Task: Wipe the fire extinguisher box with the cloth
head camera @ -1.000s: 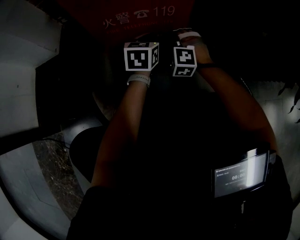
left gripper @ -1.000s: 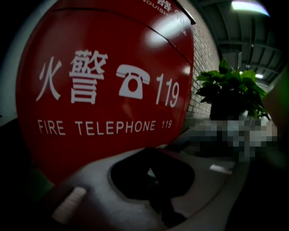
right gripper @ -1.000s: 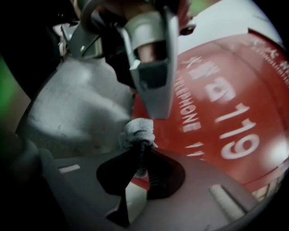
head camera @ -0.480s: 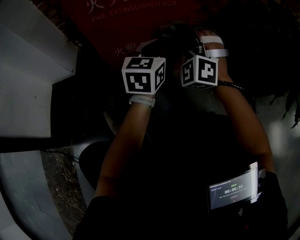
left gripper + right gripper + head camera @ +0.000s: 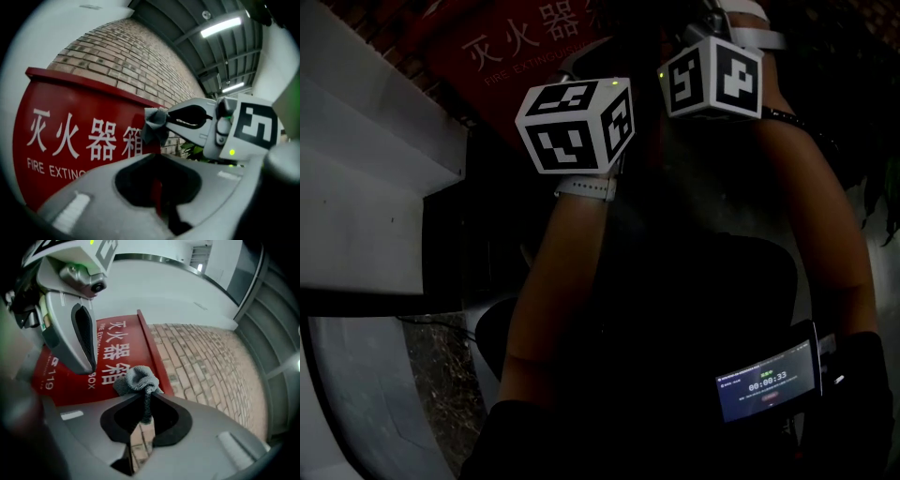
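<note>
The red fire extinguisher box [image 5: 70, 145] with white lettering stands against a brick wall. My right gripper [image 5: 145, 394] is shut on a bunched grey cloth [image 5: 137, 378], held just off the box's right edge [image 5: 154, 352]. From the left gripper view the cloth [image 5: 153, 125] hangs at the box's top right corner. My left gripper [image 5: 157, 158] is shut with nothing in it, close beside the right one and facing the box front. In the head view only the two marker cubes [image 5: 577, 127] [image 5: 712, 80] show; the jaws are hidden.
A brick wall [image 5: 211, 362] runs behind and to the right of the box. A white ledge [image 5: 366, 187] lies to the left, with dim floor below. Green leaves [image 5: 192, 150] show past the box. A lit screen [image 5: 767, 384] sits on the person's waist.
Both grippers have risen towards the top of the box. More of the box's upper lettering has come into the head view.
</note>
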{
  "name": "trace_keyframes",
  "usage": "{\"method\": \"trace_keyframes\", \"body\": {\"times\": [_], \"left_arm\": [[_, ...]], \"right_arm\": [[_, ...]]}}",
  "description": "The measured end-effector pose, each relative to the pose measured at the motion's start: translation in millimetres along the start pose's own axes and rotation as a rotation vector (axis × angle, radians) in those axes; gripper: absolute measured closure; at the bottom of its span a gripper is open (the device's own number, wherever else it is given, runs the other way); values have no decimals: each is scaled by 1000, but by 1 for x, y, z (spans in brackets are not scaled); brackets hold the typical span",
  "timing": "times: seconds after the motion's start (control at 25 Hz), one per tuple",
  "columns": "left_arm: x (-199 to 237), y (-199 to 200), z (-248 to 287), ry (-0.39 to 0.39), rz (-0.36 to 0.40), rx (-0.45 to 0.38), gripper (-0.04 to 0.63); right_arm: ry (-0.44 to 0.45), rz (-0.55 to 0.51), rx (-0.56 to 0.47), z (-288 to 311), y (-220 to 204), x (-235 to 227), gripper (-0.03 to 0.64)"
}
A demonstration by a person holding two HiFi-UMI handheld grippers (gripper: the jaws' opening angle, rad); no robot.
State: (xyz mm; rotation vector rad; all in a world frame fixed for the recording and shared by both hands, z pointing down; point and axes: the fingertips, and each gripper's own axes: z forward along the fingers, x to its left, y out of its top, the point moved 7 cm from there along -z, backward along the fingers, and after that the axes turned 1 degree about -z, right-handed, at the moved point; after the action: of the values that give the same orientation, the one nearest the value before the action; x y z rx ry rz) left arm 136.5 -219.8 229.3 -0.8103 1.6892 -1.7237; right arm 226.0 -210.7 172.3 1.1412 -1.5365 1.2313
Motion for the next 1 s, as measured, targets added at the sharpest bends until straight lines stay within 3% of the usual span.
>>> {"method": "trace_keyframes", "body": {"times": [0.28, 1.0], "left_arm": [[-6, 11, 1, -13, 15, -20, 595], [13, -100, 6, -17, -65, 101, 595]], "right_arm": [[-14, -16, 20, 16, -2, -9, 575], [96, 9, 82, 7, -28, 84, 578]]}}
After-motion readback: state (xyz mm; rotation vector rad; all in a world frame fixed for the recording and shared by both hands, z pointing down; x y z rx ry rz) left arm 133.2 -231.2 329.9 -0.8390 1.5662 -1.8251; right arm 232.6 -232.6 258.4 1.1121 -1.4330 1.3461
